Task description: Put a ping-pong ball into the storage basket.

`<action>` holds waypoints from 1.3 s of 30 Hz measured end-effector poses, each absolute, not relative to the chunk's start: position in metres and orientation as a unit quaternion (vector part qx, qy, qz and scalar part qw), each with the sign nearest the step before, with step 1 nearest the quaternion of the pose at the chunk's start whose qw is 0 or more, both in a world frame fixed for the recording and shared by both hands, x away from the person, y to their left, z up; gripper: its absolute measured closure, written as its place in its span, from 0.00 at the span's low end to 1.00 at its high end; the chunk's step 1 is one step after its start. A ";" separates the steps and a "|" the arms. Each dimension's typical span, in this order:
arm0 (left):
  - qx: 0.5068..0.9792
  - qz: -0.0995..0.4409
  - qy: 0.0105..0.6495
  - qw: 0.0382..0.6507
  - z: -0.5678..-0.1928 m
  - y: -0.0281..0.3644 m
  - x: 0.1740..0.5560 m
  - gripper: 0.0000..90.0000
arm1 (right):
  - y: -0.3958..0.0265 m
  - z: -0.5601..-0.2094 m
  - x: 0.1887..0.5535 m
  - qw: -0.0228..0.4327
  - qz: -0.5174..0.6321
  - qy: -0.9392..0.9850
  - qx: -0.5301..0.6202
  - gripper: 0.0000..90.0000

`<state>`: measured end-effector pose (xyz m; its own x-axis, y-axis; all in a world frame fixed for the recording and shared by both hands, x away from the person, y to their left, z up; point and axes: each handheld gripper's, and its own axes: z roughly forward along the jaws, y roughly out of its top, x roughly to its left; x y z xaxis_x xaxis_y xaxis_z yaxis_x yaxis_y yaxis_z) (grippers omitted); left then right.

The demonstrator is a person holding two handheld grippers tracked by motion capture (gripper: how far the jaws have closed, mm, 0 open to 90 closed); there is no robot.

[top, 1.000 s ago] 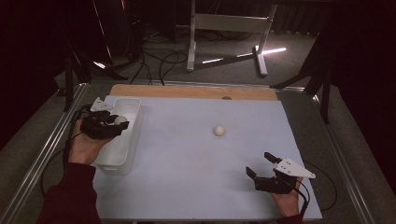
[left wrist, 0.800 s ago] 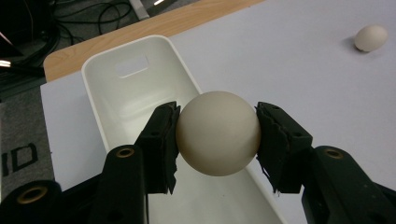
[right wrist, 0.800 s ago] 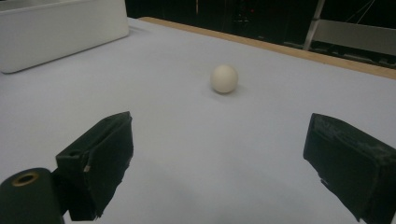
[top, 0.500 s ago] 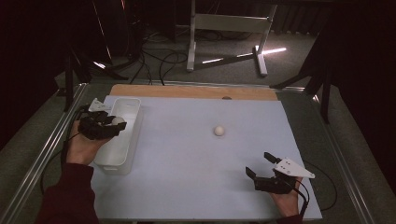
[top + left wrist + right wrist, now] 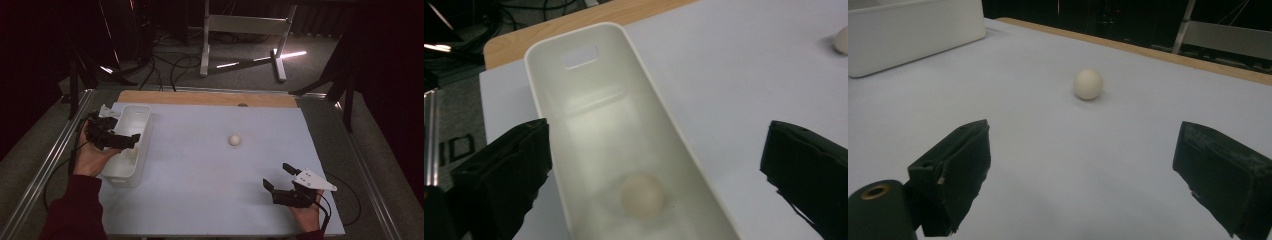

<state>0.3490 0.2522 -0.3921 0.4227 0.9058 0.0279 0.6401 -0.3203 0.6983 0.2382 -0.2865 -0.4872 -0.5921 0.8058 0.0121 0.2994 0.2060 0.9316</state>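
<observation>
The left gripper (image 5: 131,142) hangs over the bin (image 5: 140,113) near the table's left edge, its hand (image 5: 89,152) coming in from the near side with the wrist bent toward the bin. Its jaws have just been opening and now stand wide, nothing between them. A ball (image 5: 642,194) lies in the bin below. The right gripper (image 5: 278,177) rests near the near right corner, pointing toward the far edge, jaws wide and empty. A second ball (image 5: 234,140) sits mid-table.
</observation>
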 end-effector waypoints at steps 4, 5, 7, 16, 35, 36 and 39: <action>0.783 0.212 0.488 0.323 -0.391 0.252 0.348 0.00 | -0.287 -0.487 0.238 0.251 0.506 0.735 0.375 0.09; 0.782 0.212 0.487 0.326 -0.390 0.252 0.348 0.00 | -0.286 -0.487 0.238 0.251 0.506 0.735 0.375 0.09; 0.781 0.210 0.486 0.331 -0.390 0.251 0.348 0.00 | -0.286 -0.487 0.238 0.250 0.506 0.736 0.375 0.09; 0.786 0.206 0.473 0.342 -0.391 0.238 0.348 0.00 | -0.286 -0.488 0.238 0.251 0.505 0.736 0.374 0.09; 0.788 0.203 0.454 0.363 -0.389 0.212 0.350 0.00 | -0.286 -0.488 0.239 0.251 0.506 0.736 0.374 0.09; 0.788 0.203 0.454 0.363 -0.389 0.212 0.350 0.00 | -0.286 -0.488 0.239 0.251 0.506 0.736 0.374 0.09; 0.787 0.199 0.449 0.373 -0.391 0.203 0.349 0.00 | -0.286 -0.487 0.238 0.250 0.506 0.735 0.375 0.09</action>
<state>0.3494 0.2031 -0.3909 0.5167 0.8559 -0.0209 0.5584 -0.3185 0.7660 0.2384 -0.2864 -0.4871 -0.5939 0.8044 0.0130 0.2987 0.2055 0.9320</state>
